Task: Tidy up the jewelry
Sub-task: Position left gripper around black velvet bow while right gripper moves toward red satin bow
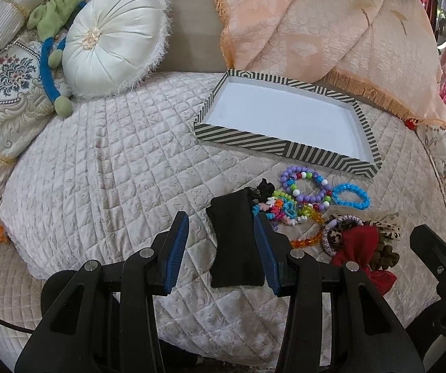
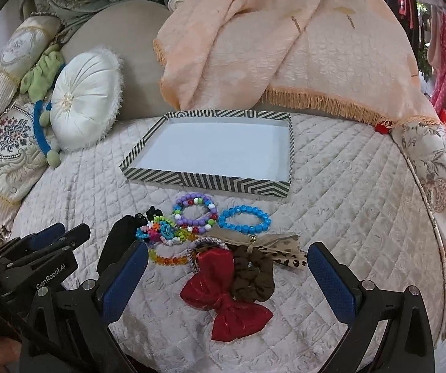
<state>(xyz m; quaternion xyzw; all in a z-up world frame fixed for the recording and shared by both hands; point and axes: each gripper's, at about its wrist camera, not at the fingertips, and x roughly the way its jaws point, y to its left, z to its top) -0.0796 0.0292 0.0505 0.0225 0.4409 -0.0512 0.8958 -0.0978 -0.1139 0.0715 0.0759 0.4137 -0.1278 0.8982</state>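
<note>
A striped box lid with a white inside (image 1: 286, 147) (image 2: 210, 179) lies empty on the quilt. In front of it is a pile: a purple bead bracelet (image 1: 303, 183) (image 2: 195, 211), a blue bead bracelet (image 1: 351, 195) (image 2: 244, 219), an orange bead bracelet (image 2: 168, 259), a red bow (image 1: 365, 256) (image 2: 223, 292), a brown scrunchie (image 2: 252, 276), a leopard ribbon (image 2: 288, 253) and a black pouch (image 1: 233, 242) (image 2: 120, 239). My left gripper (image 1: 221, 245) is open with the pouch between its fingers. My right gripper (image 2: 227, 275) is open, around the red bow and scrunchie.
A round white cushion (image 1: 114, 40) (image 2: 84, 96), a green and blue plush toy (image 1: 53, 31) and patterned pillows (image 1: 5, 93) lie at the left. A peach fringed blanket (image 1: 331, 31) (image 2: 269, 46) is draped behind the lid. The quilt (image 1: 114, 171) drops off at the right.
</note>
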